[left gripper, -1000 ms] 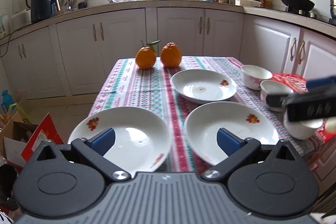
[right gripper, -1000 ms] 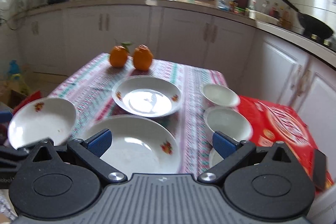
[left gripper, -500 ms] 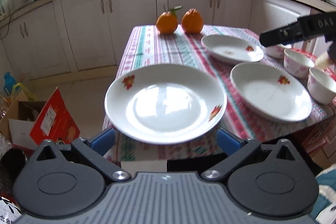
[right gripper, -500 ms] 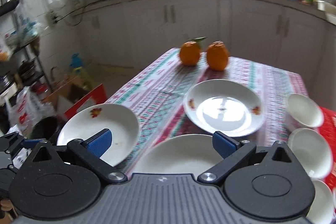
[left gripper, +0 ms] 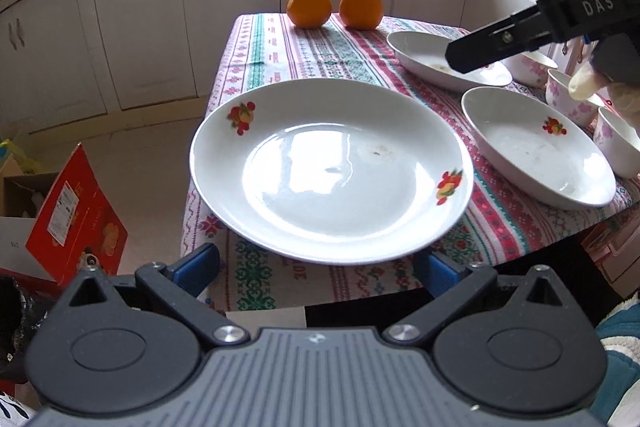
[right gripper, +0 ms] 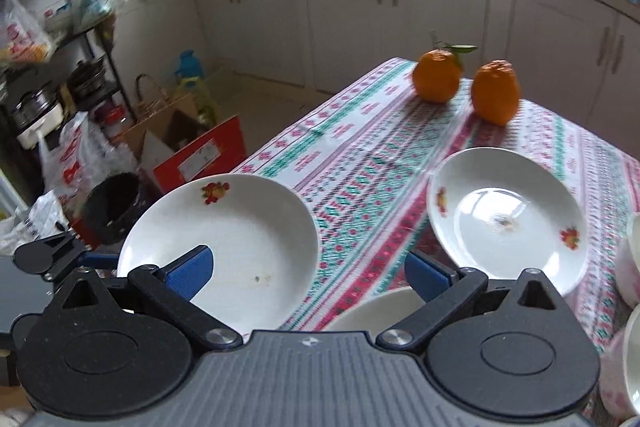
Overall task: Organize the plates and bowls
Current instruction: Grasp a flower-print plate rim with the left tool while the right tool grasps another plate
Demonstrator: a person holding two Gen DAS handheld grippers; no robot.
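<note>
A white plate with fruit prints [left gripper: 328, 171] lies at the table's near left corner, its rim just above and between the wide-apart blue pads of my left gripper [left gripper: 316, 269], which is open. The same plate [right gripper: 240, 239] shows in the right wrist view with a left finger [right gripper: 44, 257] at its left side. Two more plates [left gripper: 536, 147] [left gripper: 432, 59] lie to the right. My right gripper [right gripper: 310, 271] hangs open over the table, holding nothing; from the left wrist view it appears as a black arm [left gripper: 520, 35] above the far plate. Three flowered bowls [left gripper: 572, 95] stand at the right edge.
Two oranges [left gripper: 336, 7] sit at the table's far end on the striped cloth [left gripper: 304, 59]. A red carton [left gripper: 72, 219] and open boxes stand on the floor to the left, with a black bucket [right gripper: 116, 207] and bags nearby. White cabinets [left gripper: 232, 7] line the back.
My left gripper has dropped back and low to the near left plate, which now fills its view. My right gripper has swung left across the table. The plates have not moved.
</note>
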